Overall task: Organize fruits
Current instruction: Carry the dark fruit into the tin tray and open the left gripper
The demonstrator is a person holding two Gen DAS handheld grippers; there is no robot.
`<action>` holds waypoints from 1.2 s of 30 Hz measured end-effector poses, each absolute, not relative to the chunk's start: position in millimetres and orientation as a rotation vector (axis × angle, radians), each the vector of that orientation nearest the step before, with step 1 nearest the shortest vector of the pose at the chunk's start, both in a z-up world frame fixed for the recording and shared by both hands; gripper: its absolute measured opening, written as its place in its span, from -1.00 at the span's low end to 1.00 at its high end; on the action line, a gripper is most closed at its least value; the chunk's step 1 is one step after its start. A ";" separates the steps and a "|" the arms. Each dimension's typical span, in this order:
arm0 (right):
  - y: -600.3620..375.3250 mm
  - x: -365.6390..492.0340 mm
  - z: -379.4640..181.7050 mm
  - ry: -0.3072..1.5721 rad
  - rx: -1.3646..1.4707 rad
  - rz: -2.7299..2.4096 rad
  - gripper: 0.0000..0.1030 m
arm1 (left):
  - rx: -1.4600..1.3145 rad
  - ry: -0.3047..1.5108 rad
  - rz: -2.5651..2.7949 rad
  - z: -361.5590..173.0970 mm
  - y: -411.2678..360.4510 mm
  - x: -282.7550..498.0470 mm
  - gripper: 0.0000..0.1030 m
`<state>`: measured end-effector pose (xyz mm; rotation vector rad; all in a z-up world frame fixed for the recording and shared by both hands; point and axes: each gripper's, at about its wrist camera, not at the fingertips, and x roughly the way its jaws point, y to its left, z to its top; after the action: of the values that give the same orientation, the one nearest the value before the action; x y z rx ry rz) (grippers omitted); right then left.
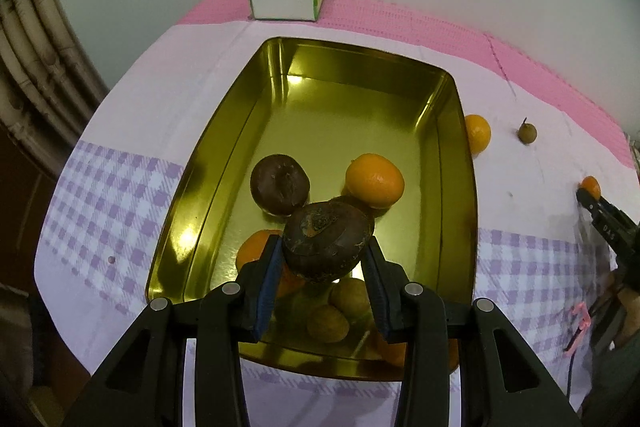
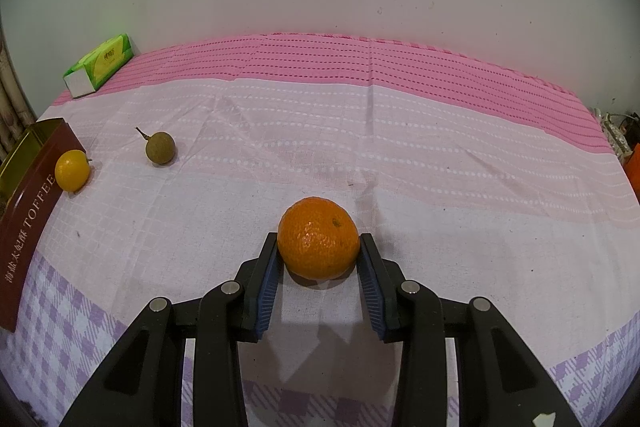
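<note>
My left gripper (image 1: 326, 251) is shut on a dark brown round fruit (image 1: 328, 241) and holds it above the gold tin tray (image 1: 224, 155). In the tray lie another dark brown fruit (image 1: 280, 183), an orange (image 1: 375, 180), a second orange (image 1: 254, 251) partly hidden by my finger, and small tan fruits (image 1: 340, 307). My right gripper (image 2: 319, 251) is around a mandarin (image 2: 319, 243) on the cloth; its pads touch both sides. That gripper also shows in the left wrist view (image 1: 592, 201) at the far right.
A small yellow-orange fruit (image 2: 72, 169) sits against the tin's outer wall (image 2: 28, 227), and a small brown-green fruit with a stem (image 2: 160, 147) lies near it. A green tissue pack (image 2: 98, 65) stands at the back by the wall.
</note>
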<state>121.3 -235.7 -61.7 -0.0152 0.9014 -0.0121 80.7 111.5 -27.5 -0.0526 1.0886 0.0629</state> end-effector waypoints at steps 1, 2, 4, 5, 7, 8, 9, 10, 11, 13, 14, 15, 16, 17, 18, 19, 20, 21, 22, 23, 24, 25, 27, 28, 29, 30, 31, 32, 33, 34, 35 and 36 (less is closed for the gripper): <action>-235.6 121.2 -61.6 0.901 -0.015 -0.012 -0.30 | -0.047 1.087 0.064 -27.3 111.4 80.7 -0.21; -235.4 121.0 -61.5 0.902 -0.015 -0.012 -0.30 | -0.046 1.088 0.063 -27.3 111.3 80.9 -0.21; -234.7 120.9 -61.4 0.902 -0.016 -0.012 -0.30 | -0.051 1.089 0.063 -27.6 111.8 80.7 -0.21; -234.3 120.7 -61.3 0.902 -0.016 -0.012 -0.30 | -0.049 1.089 0.062 -27.7 111.6 80.6 -0.21; -235.8 121.1 -61.5 0.902 -0.016 -0.012 -0.30 | -0.048 1.089 0.064 -28.1 112.1 80.8 -0.21; -234.5 120.8 -61.4 0.902 -0.017 -0.012 -0.30 | -0.047 1.090 0.063 -28.5 111.9 81.2 -0.21; -235.3 121.0 -61.4 0.902 -0.017 -0.012 -0.30 | -0.047 1.091 0.062 -28.5 111.8 81.4 -0.21; -235.5 120.9 -61.5 0.902 -0.017 -0.012 -0.30 | -0.046 1.091 0.062 -28.6 111.3 81.2 -0.21; -235.1 120.8 -61.4 0.902 -0.017 -0.012 -0.30 | -0.047 1.092 0.063 -28.7 111.5 81.2 -0.21; -235.0 120.8 -61.4 0.902 -0.018 -0.012 -0.30 | -0.050 1.091 0.063 -28.6 111.4 80.1 -0.21; -234.7 120.7 -61.4 0.901 -0.019 -0.013 -0.30 | -0.050 1.091 0.064 -28.6 111.5 79.7 -0.21; -234.6 120.6 -61.4 0.901 -0.019 -0.013 -0.30 | -0.048 1.090 0.065 -28.6 111.2 79.6 -0.21; -234.9 120.6 -61.4 0.901 -0.018 -0.013 -0.30 | -0.047 1.089 0.065 -28.6 111.5 78.9 -0.21; -235.0 120.8 -61.4 0.901 -0.018 -0.012 -0.31 | -0.047 1.089 0.064 -28.5 111.7 78.8 -0.21; -235.0 120.9 -61.3 0.901 -0.017 -0.012 -0.31 | -0.044 1.090 0.063 -28.5 111.3 78.7 -0.21; -234.9 121.0 -61.4 0.901 -0.017 -0.013 -0.32 | -0.043 1.090 0.067 -28.6 111.5 78.9 -0.20; -234.5 121.2 -61.4 0.901 -0.019 -0.013 -0.32 | -0.043 1.090 0.066 -28.7 111.6 78.6 -0.20; -235.1 121.8 -61.4 0.901 -0.020 -0.013 -0.32 | -0.042 1.090 0.065 -28.5 111.5 78.0 -0.20; -235.0 121.9 -61.6 0.901 -0.021 -0.012 -0.32 | -0.044 1.089 0.067 -28.8 111.1 78.3 -0.20; -235.7 122.1 -61.6 0.900 -0.021 -0.013 -0.32 | -0.043 1.090 0.066 -28.7 110.9 78.4 -0.20; -235.8 121.9 -61.6 0.900 -0.020 -0.013 -0.32 | -0.044 1.090 0.065 -28.8 110.7 78.5 -0.20; -235.7 121.8 -61.6 0.900 -0.020 -0.013 -0.32 | -0.045 1.090 0.066 -29.0 110.4 78.2 -0.19; -234.7 120.4 -61.6 0.900 -0.018 -0.012 -0.33 | -0.048 1.089 0.061 -29.2 110.5 77.0 -0.18; -233.5 119.8 -61.3 0.901 -0.017 -0.011 -0.33 | -0.048 1.089 0.057 -29.3 111.1 76.5 -0.16; -232.2 119.7 -61.2 0.901 -0.016 -0.007 -0.33 | -0.050 1.089 0.054 -29.3 111.4 75.8 -0.12; -230.5 118.8 -60.9 0.903 -0.018 -0.003 -0.33 | -0.051 1.089 0.051 -29.3 111.7 75.5 -0.09; -228.4 117.7 -60.4 0.905 -0.018 0.003 -0.33 | -0.051 1.090 0.048 -29.3 112.0 75.1 -0.03; -226.4 116.7 -59.7 0.907 -0.017 0.011 -0.33 | -0.053 1.089 0.047 -29.2 112.4 74.1 0.04; -224.0 115.6 -59.0 0.909 -0.016 0.018 -0.33 | -0.054 1.086 0.046 -28.9 112.7 73.6 0.07; -219.4 114.2 -57.4 0.909 -0.021 0.029 -0.33 | -0.052 1.083 0.049 -28.2 112.9 73.7 0.09; -215.3 112.8 -55.5 0.905 -0.027 0.038 -0.33 | -0.050 1.080 0.052 -27.4 113.8 72.7 0.09; -210.4 111.3 -53.3 0.902 -0.032 0.049 -0.33 | -0.052 1.078 0.051 -26.7 115.0 72.7 0.10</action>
<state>111.3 -210.4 -53.3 -0.0317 0.9018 0.0489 72.7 115.0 -26.7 -0.0520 1.0776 0.0510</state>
